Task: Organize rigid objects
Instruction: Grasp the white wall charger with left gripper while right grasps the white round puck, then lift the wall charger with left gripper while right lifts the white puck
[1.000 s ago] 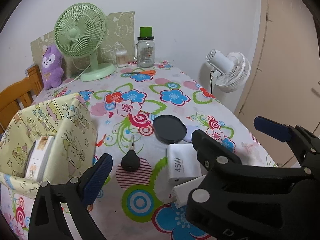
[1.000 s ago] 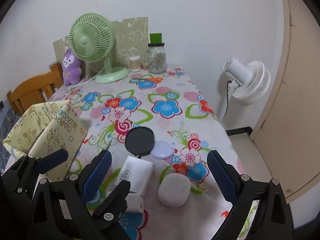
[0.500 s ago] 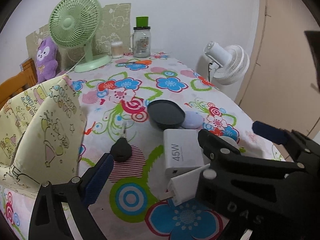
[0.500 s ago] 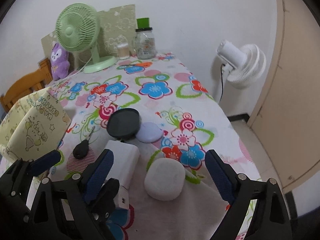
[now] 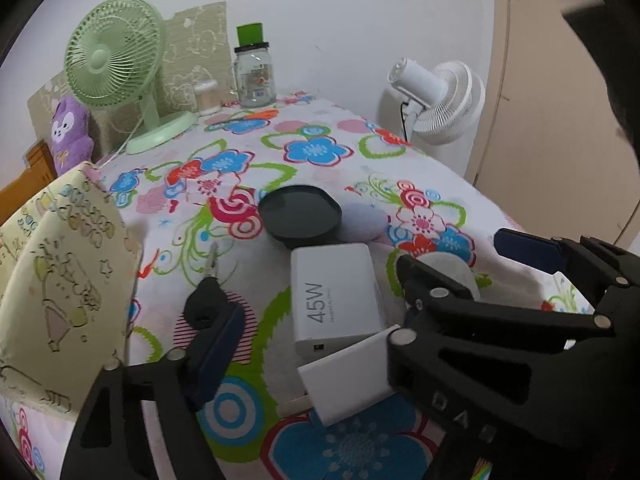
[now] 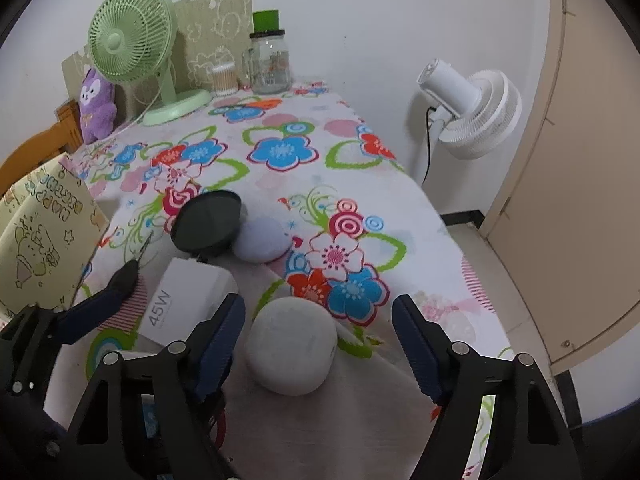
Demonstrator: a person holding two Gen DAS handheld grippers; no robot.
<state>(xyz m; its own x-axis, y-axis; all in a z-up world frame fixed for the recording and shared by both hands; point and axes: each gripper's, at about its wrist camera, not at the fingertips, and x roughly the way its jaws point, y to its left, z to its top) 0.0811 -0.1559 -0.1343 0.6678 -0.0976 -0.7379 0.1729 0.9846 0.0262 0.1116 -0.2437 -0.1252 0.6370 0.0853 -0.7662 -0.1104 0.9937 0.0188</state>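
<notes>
Right hand-held gripper (image 6: 320, 328), jaws closing, straddles white oval case (image 6: 292, 350).

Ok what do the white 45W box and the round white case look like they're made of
45W box: likely matte cardboard, going by its crisp square edges and printed lettering. Round white case: probably smooth plastic with a satin finish, given its rounded pebble shape and soft, dull shading without glare.

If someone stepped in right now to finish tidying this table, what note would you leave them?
Left tool: closing around the 45W charger box, pads not yet on it.
Right tool: closing around the white oval case, not gripping yet.
Loose on the tablecloth: car key, black round lid, lilac pebble-shaped case.
The patterned bag stands at the left.
Left: all of these still need tidying.
</notes>
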